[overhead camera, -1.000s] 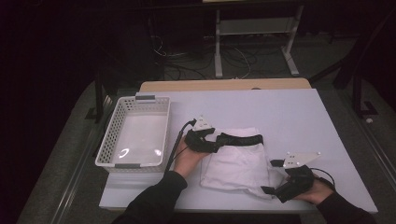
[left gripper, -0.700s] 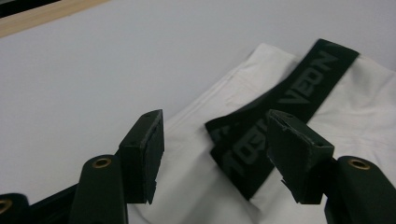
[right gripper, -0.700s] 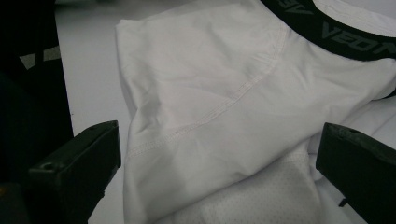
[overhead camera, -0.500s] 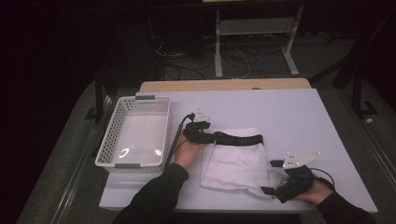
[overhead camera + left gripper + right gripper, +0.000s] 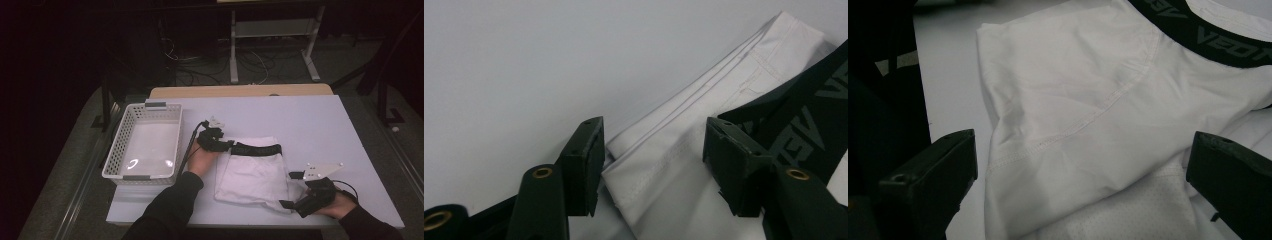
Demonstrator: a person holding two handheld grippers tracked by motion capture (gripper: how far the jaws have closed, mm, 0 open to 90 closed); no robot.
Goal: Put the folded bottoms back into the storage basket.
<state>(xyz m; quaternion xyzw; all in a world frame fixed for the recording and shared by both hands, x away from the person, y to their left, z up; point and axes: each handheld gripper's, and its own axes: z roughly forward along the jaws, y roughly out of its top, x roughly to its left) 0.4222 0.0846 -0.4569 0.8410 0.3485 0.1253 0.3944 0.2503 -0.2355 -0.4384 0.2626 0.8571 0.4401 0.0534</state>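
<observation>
High view: white shorts (image 5: 255,175) with a black waistband (image 5: 257,149), lying flat near the front of the white table (image 5: 310,120), placed between both hands for access from two corners. Left gripper (image 5: 226,145) set at the far left corner of the shorts, at the waistband end, apparently to take hold of that corner. Right gripper (image 5: 287,200) resting at the near right corner, low to the table, probably to anchor or lift the opposite end. White basket (image 5: 122,150) empty, just left of the shorts, likely kept close as the destination.

Left gripper view: jaws apart and just been closing, straddling the folded corner of the shorts (image 5: 664,165). Layered edge of the cloth between the pads; no pressing contact visible on either side. Waistband (image 5: 794,120) running just behind the right-hand jaw. Approach kept low and angled, so that all folded layers enter the gap together.

Right gripper view: jaws wide apart, one at each side of the frame, cloth (image 5: 1083,115) spread ahead between them and not clamped. Mesh lining (image 5: 1128,215) exposed at the near edge. Waistband (image 5: 1218,40) at the far end.
</observation>
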